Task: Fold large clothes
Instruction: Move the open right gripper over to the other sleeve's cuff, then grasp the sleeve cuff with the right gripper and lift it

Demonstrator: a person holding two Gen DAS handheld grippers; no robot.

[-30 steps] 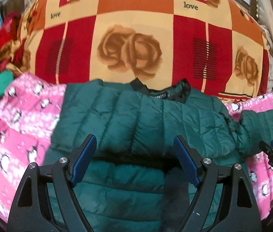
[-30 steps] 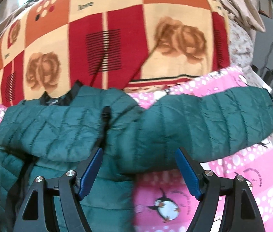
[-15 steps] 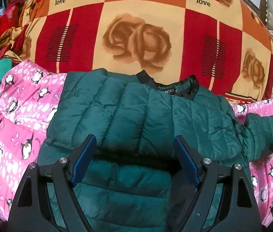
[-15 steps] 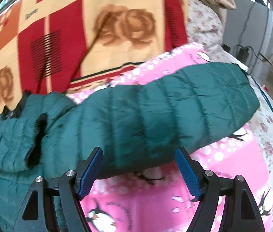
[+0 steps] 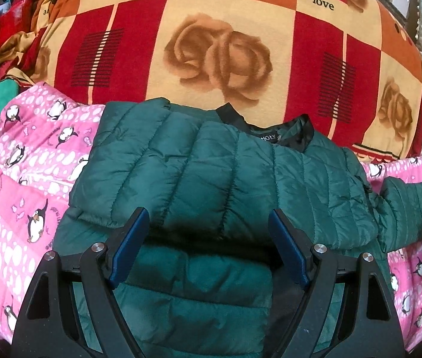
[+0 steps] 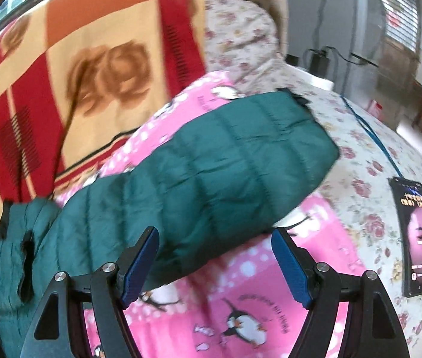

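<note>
Your two grippers spread wide over a green jacket on the bed
Left view: your left gripper (image 5: 208, 238) is released above the jacket (image 5: 228, 179), one sleeve folded across its chest. Right view: your right gripper (image 6: 215, 261) gapes empty by the outstretched sleeve (image 6: 211, 173) on the pink blanket (image 6: 240, 313), phone (image 6: 418, 241) nearby

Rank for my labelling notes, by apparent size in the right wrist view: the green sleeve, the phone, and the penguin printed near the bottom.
1. Green sleeve, by far the largest.
2. Phone.
3. Penguin, smallest, though it lies nearer the camera, so its true size is unsure.
</note>
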